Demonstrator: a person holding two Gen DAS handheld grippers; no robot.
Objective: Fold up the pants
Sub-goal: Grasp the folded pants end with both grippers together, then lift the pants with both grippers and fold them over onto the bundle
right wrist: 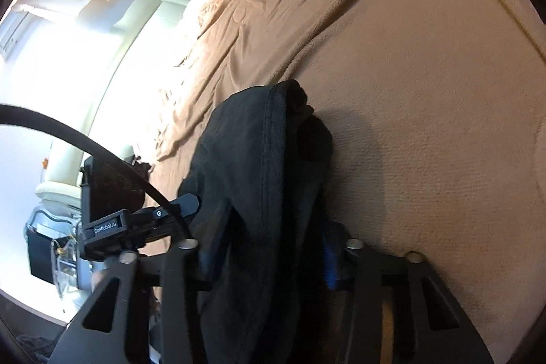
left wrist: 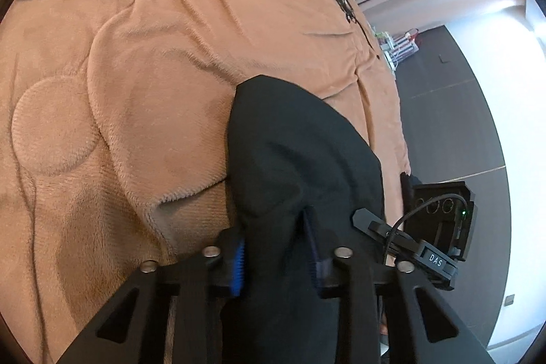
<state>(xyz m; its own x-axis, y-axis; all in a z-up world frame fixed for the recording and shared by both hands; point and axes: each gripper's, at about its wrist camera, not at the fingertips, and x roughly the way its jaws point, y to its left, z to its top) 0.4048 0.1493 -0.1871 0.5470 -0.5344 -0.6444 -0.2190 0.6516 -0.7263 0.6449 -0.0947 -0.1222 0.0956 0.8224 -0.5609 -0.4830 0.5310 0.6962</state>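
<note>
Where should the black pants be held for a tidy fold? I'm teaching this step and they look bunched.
Judging by the ribbed band running down the black pants, grip that firm edge from the near side, one gripper at each end. The left gripper and right gripper already pinch bunched fabric over the brown blanket.

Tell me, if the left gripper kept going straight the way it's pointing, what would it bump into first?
Most likely the black pants, since the left gripper already has that cloth bunched between its fingers and mounded just ahead. Past that, the orange-brown blanket on the bed comes next, though depth is hard to judge here.
</note>
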